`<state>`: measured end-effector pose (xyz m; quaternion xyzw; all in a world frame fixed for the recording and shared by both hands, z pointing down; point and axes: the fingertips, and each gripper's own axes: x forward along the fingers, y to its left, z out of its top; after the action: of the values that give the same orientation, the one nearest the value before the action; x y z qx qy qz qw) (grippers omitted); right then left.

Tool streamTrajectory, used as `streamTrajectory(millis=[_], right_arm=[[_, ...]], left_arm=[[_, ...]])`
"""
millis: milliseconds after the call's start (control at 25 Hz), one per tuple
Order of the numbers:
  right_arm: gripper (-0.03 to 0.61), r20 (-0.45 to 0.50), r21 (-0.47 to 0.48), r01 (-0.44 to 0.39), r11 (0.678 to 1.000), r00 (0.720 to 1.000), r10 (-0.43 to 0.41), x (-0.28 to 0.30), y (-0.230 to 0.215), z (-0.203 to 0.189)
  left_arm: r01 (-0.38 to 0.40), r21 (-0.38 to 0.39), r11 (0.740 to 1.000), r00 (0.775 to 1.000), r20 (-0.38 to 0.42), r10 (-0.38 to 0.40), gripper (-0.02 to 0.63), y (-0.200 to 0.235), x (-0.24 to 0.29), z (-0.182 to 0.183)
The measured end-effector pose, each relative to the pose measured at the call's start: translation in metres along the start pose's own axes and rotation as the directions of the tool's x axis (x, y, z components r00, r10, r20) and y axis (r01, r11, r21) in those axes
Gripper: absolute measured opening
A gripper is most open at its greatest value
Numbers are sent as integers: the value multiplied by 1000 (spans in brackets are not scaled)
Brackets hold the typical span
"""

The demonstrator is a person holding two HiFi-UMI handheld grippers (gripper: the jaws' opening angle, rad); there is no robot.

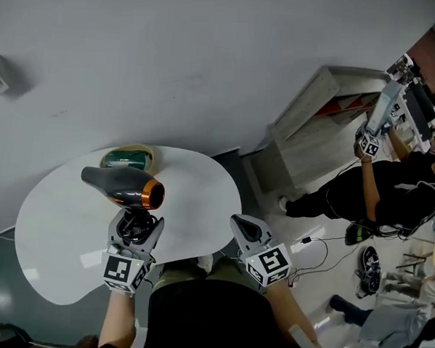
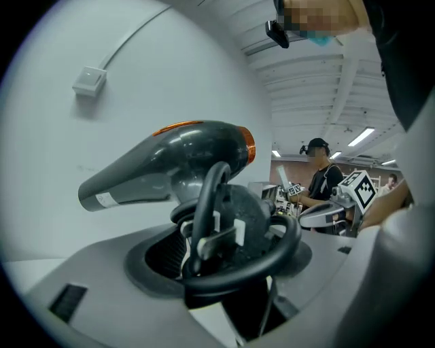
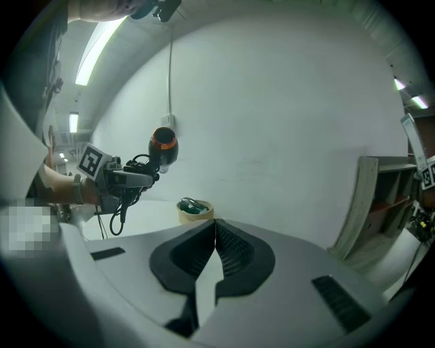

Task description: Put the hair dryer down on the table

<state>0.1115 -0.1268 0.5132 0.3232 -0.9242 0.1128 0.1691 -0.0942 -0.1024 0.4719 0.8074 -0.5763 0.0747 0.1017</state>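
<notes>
In the head view, the left claw (image 1: 136,222) is pinching the hair dryer (image 1: 122,186) by its handle and holding it over the white worktop (image 1: 54,234). The dryer's nozzle is pointing toward 9 o'clock and its orange-ringed rear toward 3 o'clock. A black cord (image 1: 133,232) is bunching up inside the claw. A beige round container (image 1: 128,158) with something green in it is sitting on the worktop at 12 o'clock from the dryer, near the far edge. The right claw (image 1: 245,226) is hovering at 3 o'clock from the left one, over the worktop's near edge, its jaws pressed together. Well apart at 2 o'clock, a person in black (image 1: 398,190) is holding another gripper up beside a pale shelf unit (image 1: 307,127).

In the left gripper view, the dark grey dryer (image 2: 173,163) is rising at 12 o'clock from the left claw (image 2: 228,238). The looped cord (image 2: 204,204) and the plug (image 2: 221,234) are filling the space between the spread jaws, which are clamping the handle.

In the right gripper view, the right claw (image 3: 215,224) is closing on nothing, its ribbed pads meeting along one line. At 10 o'clock the left claw (image 3: 115,178) is holding the dryer (image 3: 163,146) up clear of the worktop (image 3: 146,214), with cord dangling below. The container (image 3: 195,209) is resting on the worktop at 12 o'clock, just beyond the jaws.
</notes>
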Motion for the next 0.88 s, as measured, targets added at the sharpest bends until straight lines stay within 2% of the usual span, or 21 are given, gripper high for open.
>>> streamTrajectory(millis=[160, 360, 560, 880], right_arm=[[15, -15, 18, 54, 998, 998, -54, -3, 0, -5], [15, -37, 54, 110, 992, 993, -108, -6, -11, -17], [15, -62, 77, 147, 986, 988, -142, -12, -12, -26], [15, -100, 138, 194, 971, 978, -181, -7, -11, -40]], left_arm=[[96, 24, 995, 995, -22, -95, 324, -6, 19, -13], [177, 25, 984, 980, -96, -174, 324, -21, 52, -41], [233, 27, 972, 964, -139, -227, 324, -32, 72, -64], [284, -21, 959, 933, -225, -282, 324, -36, 99, -98]])
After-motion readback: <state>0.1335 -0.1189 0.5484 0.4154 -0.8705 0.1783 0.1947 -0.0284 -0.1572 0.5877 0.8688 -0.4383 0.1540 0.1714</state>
